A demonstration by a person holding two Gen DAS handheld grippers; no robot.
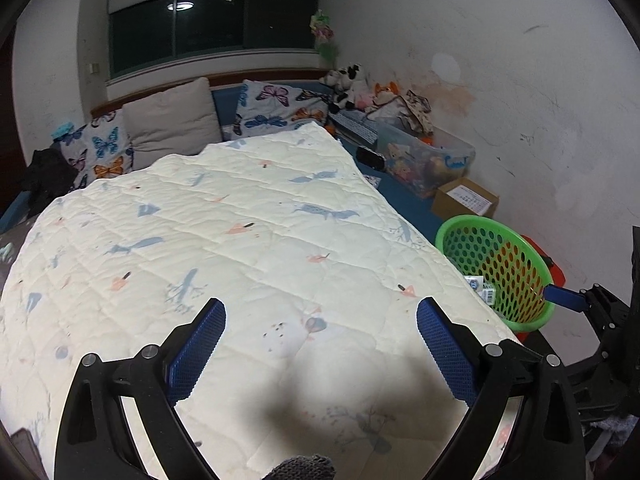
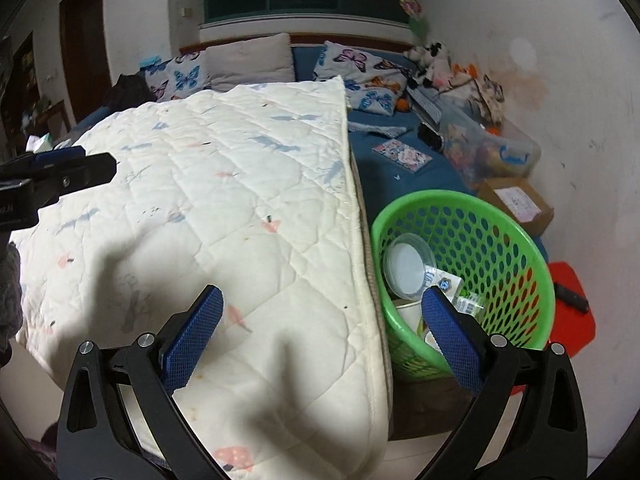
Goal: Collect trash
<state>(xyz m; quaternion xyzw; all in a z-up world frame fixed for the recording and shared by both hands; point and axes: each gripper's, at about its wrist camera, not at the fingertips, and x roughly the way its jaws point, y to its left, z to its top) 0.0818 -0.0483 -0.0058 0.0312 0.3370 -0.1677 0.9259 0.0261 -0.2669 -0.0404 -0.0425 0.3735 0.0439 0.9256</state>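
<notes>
Both your left gripper (image 1: 321, 312) and right gripper (image 2: 322, 300) gape empty, trash sits in the green perforated plastic basket (image 2: 500, 240), quilt looks clear.

The green basket (image 2: 500, 240) hides most of its trash; labels on the small cartons (image 2: 452, 286) are unreadable.

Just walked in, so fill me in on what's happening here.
A person is collecting trash with two handheld grippers. The left gripper and the right gripper are both open and empty, over the white quilt on the bed. The green basket beside the bed already holds trash, including a clear plastic lid and some small packages.
</notes>
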